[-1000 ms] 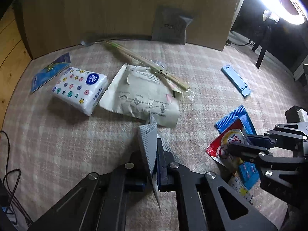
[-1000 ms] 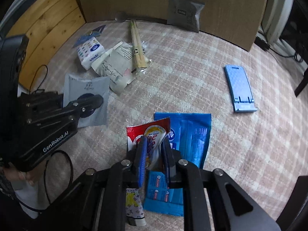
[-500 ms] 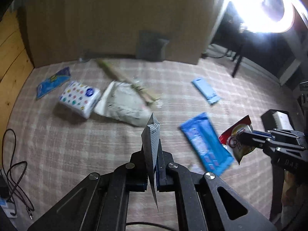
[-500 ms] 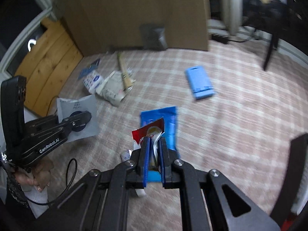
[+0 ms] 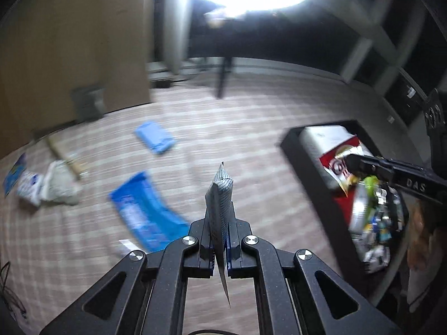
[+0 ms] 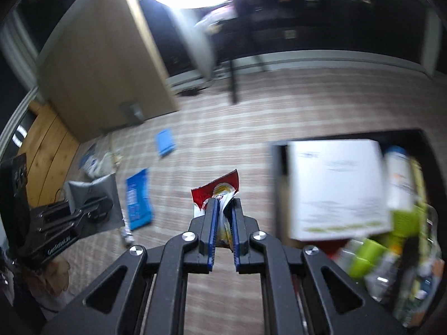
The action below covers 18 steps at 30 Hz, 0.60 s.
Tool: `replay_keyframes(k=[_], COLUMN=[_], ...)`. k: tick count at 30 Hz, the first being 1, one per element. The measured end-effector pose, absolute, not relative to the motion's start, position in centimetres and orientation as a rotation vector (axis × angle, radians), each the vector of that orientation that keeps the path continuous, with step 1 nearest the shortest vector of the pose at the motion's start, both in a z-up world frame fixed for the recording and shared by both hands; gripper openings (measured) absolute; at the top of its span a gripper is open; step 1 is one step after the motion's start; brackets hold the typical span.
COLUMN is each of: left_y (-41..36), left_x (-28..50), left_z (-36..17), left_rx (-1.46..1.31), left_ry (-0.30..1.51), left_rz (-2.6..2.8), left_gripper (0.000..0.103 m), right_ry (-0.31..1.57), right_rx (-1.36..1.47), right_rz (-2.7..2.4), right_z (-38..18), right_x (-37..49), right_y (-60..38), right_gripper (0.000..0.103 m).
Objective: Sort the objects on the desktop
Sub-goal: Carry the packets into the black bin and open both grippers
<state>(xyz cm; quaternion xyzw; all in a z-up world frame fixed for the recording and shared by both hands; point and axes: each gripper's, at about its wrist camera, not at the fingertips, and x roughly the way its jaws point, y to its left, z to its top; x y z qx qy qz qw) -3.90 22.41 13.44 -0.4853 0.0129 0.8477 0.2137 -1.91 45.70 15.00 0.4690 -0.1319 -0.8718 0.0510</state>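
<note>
**Carrying two packets to the bin**

Both tools have swung away from the clutter toward the black bin (image 6: 279, 173) since a second ago. The left tool (image 5: 219, 240) stays clamped on a grey sachet (image 5: 220, 195); the right tool (image 6: 223, 223) pinches a red packet (image 6: 216, 188) (now over the bin's edge in the left view). The bin already holds a white box (image 6: 335, 184), bottles and wrappers. Blue pouches remain on the desk (image 5: 251, 139).

The counter (image 5: 251, 128) wears a beige-and-white plaid cloth. A red snack packet (image 6: 216, 192) and a grey striped sachet (image 5: 220, 195) are held; a blue pouch (image 5: 145, 212) lies flat.

Black hand-held gripper (image 6: 223, 217), blue pads (image 6: 212, 223)
</note>
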Motion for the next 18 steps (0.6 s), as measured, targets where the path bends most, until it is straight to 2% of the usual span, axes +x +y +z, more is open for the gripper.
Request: replay_keyframes(k=[12, 18], left_y=[38.6, 44.5], left_x=[-0.3, 0.8], left_z=[14.8, 14.8], left_rx=[-1.263, -1.251], left_ry=[0.118, 0.144], left_rz=[2.150, 2.085], left_gripper=[0.005, 0.005], right_ry=[-0.528, -0.572], right_rx=[1.457, 1.483], right_rz=[-2.862, -2.893], right_z=[16.7, 16.6], right_x=[4.3, 4.7], right_y=[60.6, 65.5], right_gripper=[0.010, 0.010])
